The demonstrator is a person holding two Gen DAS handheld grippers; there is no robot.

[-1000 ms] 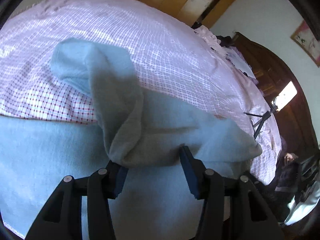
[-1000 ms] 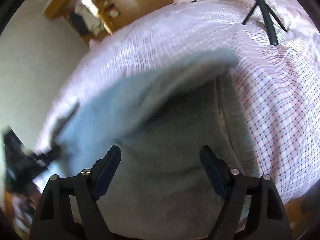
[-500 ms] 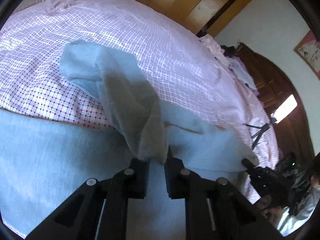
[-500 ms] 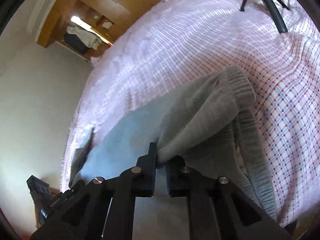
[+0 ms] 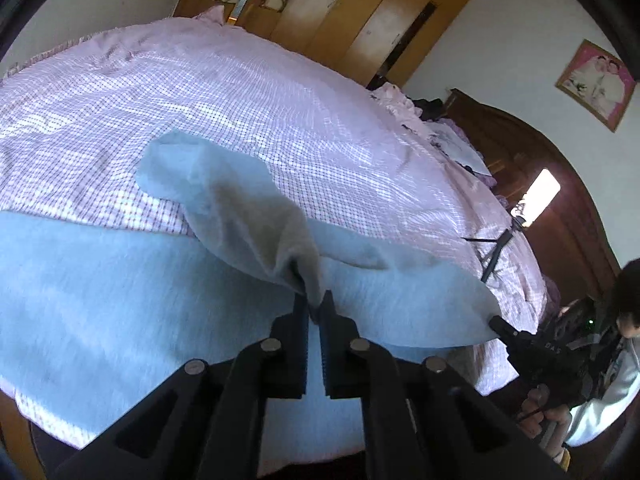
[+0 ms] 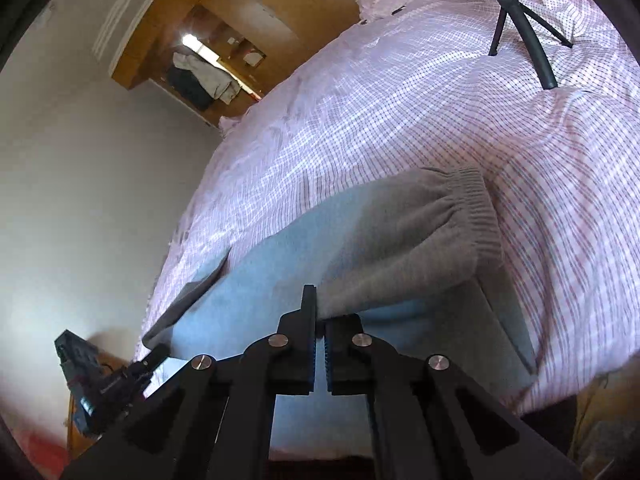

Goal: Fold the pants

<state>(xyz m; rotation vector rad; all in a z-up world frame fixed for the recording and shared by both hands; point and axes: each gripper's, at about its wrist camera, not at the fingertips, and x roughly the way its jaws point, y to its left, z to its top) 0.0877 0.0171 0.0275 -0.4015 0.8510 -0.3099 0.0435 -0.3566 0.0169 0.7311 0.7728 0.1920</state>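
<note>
Grey sweatpants (image 5: 120, 288) lie spread on a bed with a pink checked sheet (image 5: 280, 104). My left gripper (image 5: 314, 308) is shut on a pinched fold of the pants near the leg end and holds it lifted above the lower layer. My right gripper (image 6: 320, 320) is shut on the pants (image 6: 360, 248) near the ribbed waistband (image 6: 476, 208), which hangs lifted and folded over. The right gripper also shows at the right edge of the left wrist view (image 5: 520, 344).
A black tripod (image 6: 520, 28) stands on the bed at the far right; it also shows in the left wrist view (image 5: 496, 248). Wooden wardrobes (image 5: 360, 20) and a dark headboard (image 5: 540, 168) lie beyond. The bed's near edge is just below the pants.
Both grippers went from open around the cloth to shut on it, then lifted their folds of the pants up off the bed.
</note>
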